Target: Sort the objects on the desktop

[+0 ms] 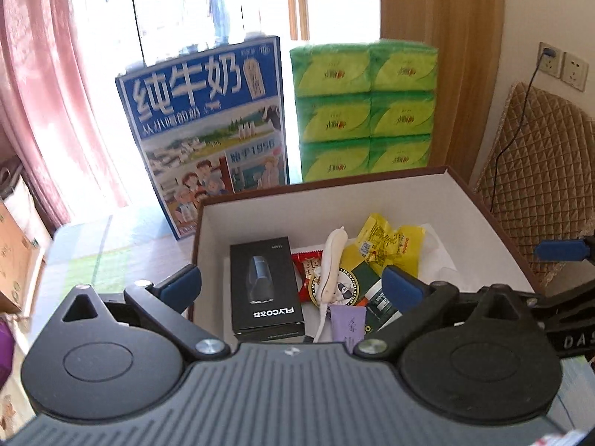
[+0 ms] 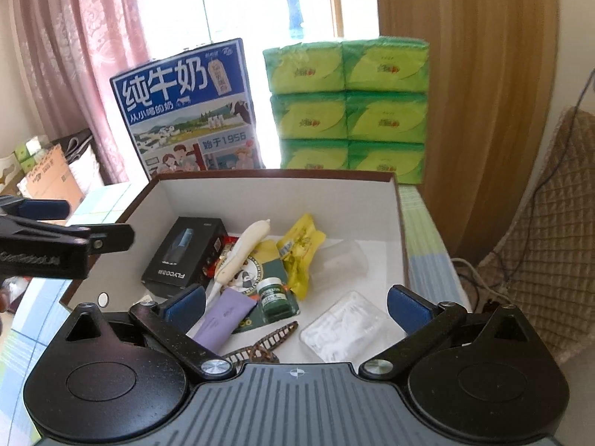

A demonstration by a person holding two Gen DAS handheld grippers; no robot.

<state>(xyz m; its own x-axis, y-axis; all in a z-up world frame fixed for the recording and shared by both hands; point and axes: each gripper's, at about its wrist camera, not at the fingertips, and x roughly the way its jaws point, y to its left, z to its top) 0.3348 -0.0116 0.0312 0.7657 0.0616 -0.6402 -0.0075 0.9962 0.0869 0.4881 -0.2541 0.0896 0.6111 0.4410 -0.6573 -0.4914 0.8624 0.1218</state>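
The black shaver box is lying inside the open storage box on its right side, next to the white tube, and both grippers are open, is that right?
Not quite. The black shaver box lies on the left side of the open storage box, not the right; the right wrist view shows this. It is next to the white tube, and the left gripper and right gripper are both open.

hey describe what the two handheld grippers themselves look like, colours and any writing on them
Both match: the left gripper and right gripper have a grey ribbed body, black rounded housings with raised ovals, black linkage arms on silver pivot screws, and blue pads on the fingers. White lettering runs along the arm sides, only partly readable. No hand or sleeve clearly shows.
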